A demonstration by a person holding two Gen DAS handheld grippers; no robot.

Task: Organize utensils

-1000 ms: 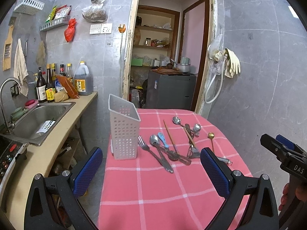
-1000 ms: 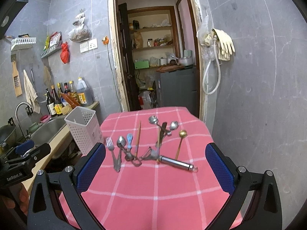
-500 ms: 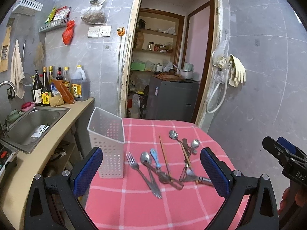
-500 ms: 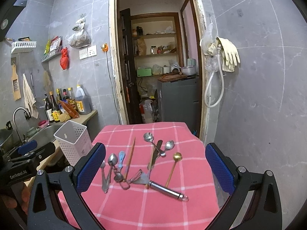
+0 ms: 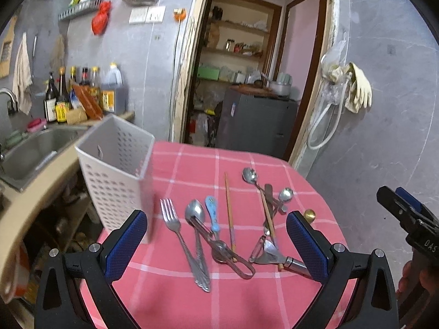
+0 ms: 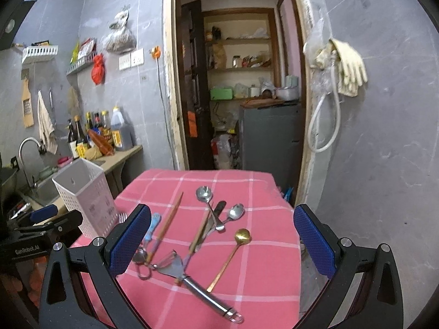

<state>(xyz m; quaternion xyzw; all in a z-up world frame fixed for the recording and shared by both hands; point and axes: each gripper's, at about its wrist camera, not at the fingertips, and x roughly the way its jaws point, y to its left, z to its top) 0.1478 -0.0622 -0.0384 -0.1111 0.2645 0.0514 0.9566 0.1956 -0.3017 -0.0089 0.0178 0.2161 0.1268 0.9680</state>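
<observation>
A small worktop [image 5: 170,298] is covered with a pink checked cloth [image 6: 263,268]. A white basket with holes [image 5: 116,175] is stood upright at the left side of the cloth, near the sink [image 5: 35,148]. Nothing can be seen inside the basket from here.

The utensils are laid loose on the cloth, to the right of the basket. A fork [image 5: 175,235] is placed just beside the basket. Next to it a big spoon [image 5: 195,215] and a blue-handled spoon [image 5: 212,212] are laid. A wooden chopstick [image 5: 229,208] is placed a bit further right. A peeler [image 6: 197,282] with a shiny handle is laid at the near end of the heap, and a second chopstick [image 6: 201,227] is crossed over it. Two small silver spoons [image 6: 204,194] and a dark-handled knife [image 6: 218,209] are piled together at the far side. A gold spoon [image 6: 241,237] is set a little apart on the right.

The left gripper [image 5: 218,242] is held over the near part of the cloth, above the fork and spoons. Its fingers [image 5: 127,241] are spread wide and nothing is held between them. The right gripper [image 6: 221,242] is held over the peeler and the gold spoon. Its fingers [image 6: 312,238] are also spread wide, with nothing gripped.

Bottles [image 6: 93,134] are lined up on the counter by the sink, and yellow gloves [image 6: 348,68] are hung on the wall.
</observation>
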